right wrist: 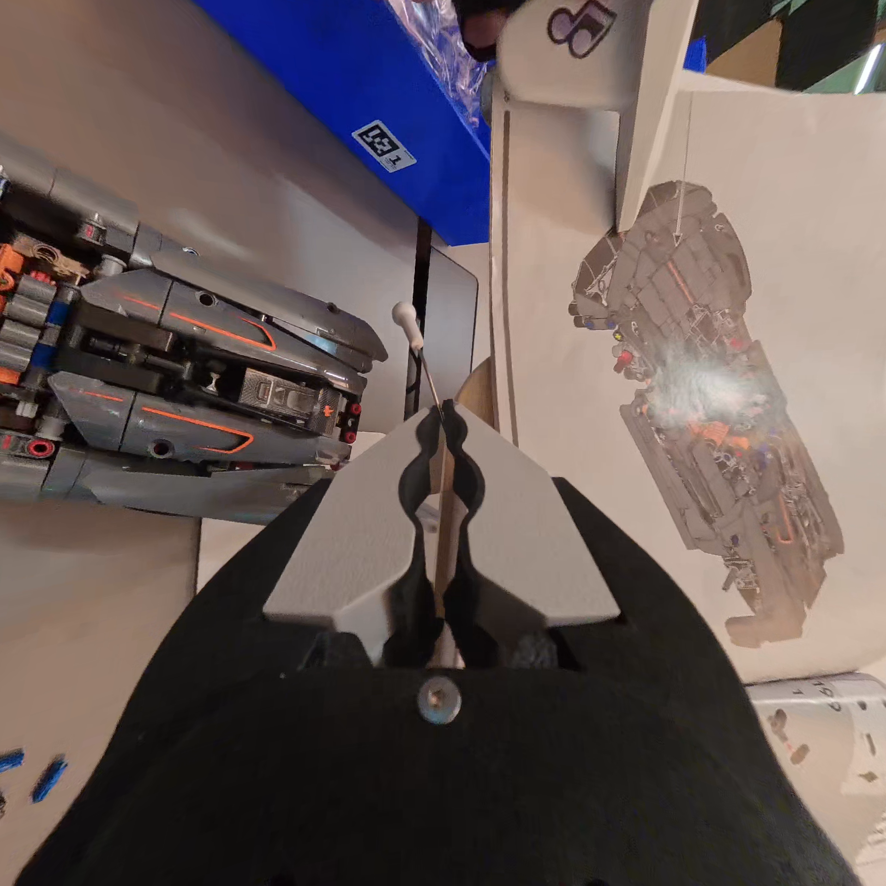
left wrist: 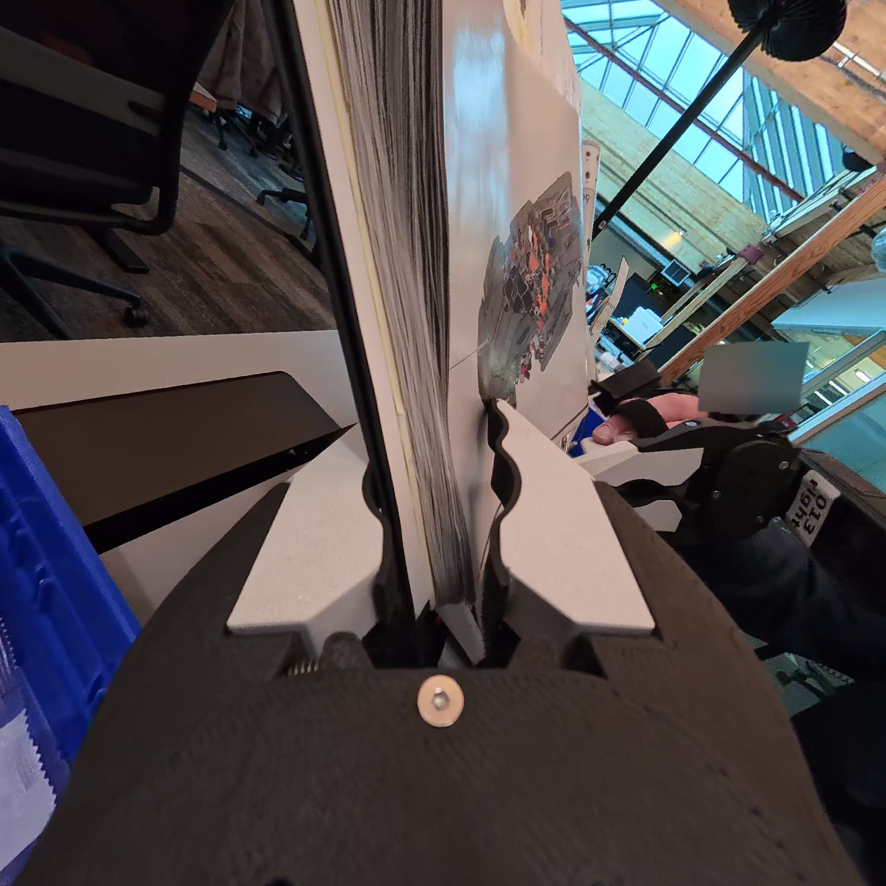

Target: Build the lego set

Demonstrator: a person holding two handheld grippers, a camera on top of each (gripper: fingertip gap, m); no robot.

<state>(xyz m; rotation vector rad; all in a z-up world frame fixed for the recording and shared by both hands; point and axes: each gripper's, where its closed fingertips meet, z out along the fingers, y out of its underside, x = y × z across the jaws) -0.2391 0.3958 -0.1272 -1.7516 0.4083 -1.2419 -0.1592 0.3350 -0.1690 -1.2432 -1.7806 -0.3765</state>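
- The left gripper (left wrist: 434, 484) is clamped on the thick instruction book (left wrist: 407, 287), its jaws wedged apart by the full stack of pages, book held up on edge.
- The right gripper (right wrist: 443, 417) has its jaws pressed almost together, pinching a single page (right wrist: 791, 201) edge-on; that page curls away to its right, showing a printed picture of the model.
- The lego model (right wrist: 192, 378), a grey car body with orange stripes, lies on the table (right wrist: 96, 623) to the left, well apart from both grippers.
- A blue bin (right wrist: 345, 72) sits behind it.
- Small blue pieces (right wrist: 48, 779) lie loose near the table's edge.
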